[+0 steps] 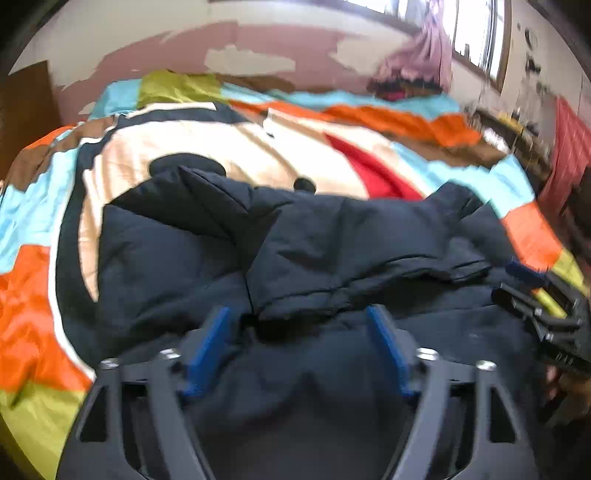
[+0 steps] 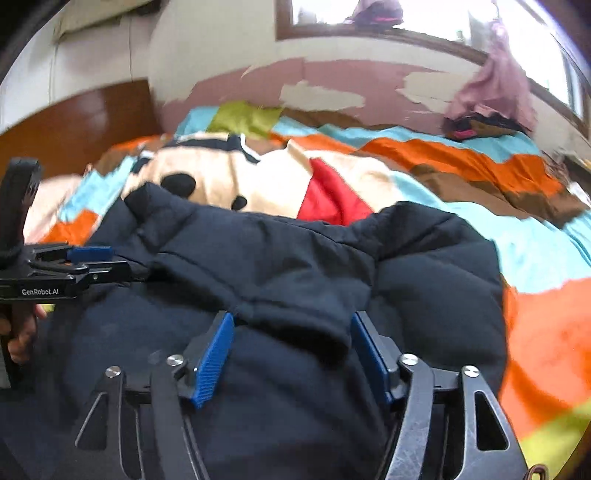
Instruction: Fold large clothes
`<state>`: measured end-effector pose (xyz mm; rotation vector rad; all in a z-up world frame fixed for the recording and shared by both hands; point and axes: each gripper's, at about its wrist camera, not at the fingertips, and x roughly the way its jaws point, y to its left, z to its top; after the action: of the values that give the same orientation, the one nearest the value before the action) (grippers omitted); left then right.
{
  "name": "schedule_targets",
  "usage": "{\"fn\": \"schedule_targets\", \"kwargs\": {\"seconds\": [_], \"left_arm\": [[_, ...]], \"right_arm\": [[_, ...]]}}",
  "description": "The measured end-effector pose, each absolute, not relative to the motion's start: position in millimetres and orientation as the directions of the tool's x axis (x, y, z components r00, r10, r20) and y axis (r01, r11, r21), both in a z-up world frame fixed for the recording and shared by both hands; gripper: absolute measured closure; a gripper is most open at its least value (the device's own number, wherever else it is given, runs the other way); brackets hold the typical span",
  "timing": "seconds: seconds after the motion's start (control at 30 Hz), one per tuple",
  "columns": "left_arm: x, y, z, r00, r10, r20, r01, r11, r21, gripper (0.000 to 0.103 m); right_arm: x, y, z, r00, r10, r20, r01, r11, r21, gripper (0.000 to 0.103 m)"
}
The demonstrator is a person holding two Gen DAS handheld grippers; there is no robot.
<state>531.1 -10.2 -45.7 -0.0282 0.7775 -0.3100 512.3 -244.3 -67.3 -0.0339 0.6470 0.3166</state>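
Note:
A dark navy padded jacket (image 1: 303, 243) lies bunched on a bright patchwork bedspread (image 1: 37, 206); it also fills the near part of the right wrist view (image 2: 295, 266). My left gripper (image 1: 301, 321) is open, its blue pads on either side of a jacket fold at the near edge. My right gripper (image 2: 291, 325) is open too, its pads straddling a thick cuff-like fold of the jacket. The right gripper shows at the right edge of the left wrist view (image 1: 539, 295). The left gripper shows at the left edge of the right wrist view (image 2: 88, 258).
The bedspread (image 2: 480, 162) has a cartoon face in cream, black and red. A brown wooden headboard (image 2: 74, 122) stands at the left. A peeling pink wall (image 1: 258, 40) and a window (image 2: 369, 14) lie behind, with a pink cloth (image 2: 498, 85) hanging there.

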Motion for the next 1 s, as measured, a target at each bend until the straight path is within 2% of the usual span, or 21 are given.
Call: {"fn": "schedule_targets", "kwargs": {"seconds": [0.03, 0.1, 0.3, 0.4, 0.5, 0.7, 1.0], "left_arm": [[521, -7, -39, 0.68, -0.301, -0.669, 0.258, 0.952, -0.166, 0.017], [504, -3, -27, 0.688, -0.324, -0.649, 0.246, 0.946, -0.212, 0.015], [451, 1, 9, 0.736, -0.306, -0.604, 0.219, 0.952, -0.215, 0.012], [417, -3, 25, 0.764, -0.306, -0.568, 0.241, 0.952, -0.188, 0.007], [381, -8, 36, 0.79, -0.29, -0.54, 0.25, 0.957, -0.148, 0.006], [322, -19, 37, 0.796, -0.281, -0.536, 0.279, 0.956, -0.086, 0.006], [255, -23, 39, 0.788, -0.314, -0.529, 0.262, 0.949, -0.174, 0.006]], "right_arm": [[500, -245, -61, 0.763, 0.278, -0.583, -0.292, 0.954, 0.072, 0.031], [483, -246, -48, 0.774, 0.291, -0.562, -0.298, 0.951, 0.083, 0.017], [437, -242, -18, 0.804, 0.277, -0.526, -0.275, 0.958, 0.084, 0.0], [413, -243, -5, 0.803, 0.292, -0.52, -0.274, 0.955, 0.114, 0.0], [387, -243, 3, 0.795, 0.316, -0.518, -0.284, 0.948, 0.142, 0.0], [318, -240, 14, 0.822, 0.308, -0.478, -0.284, 0.951, 0.125, 0.0], [232, -240, 24, 0.862, 0.292, -0.414, -0.285, 0.955, 0.079, 0.0]]}}
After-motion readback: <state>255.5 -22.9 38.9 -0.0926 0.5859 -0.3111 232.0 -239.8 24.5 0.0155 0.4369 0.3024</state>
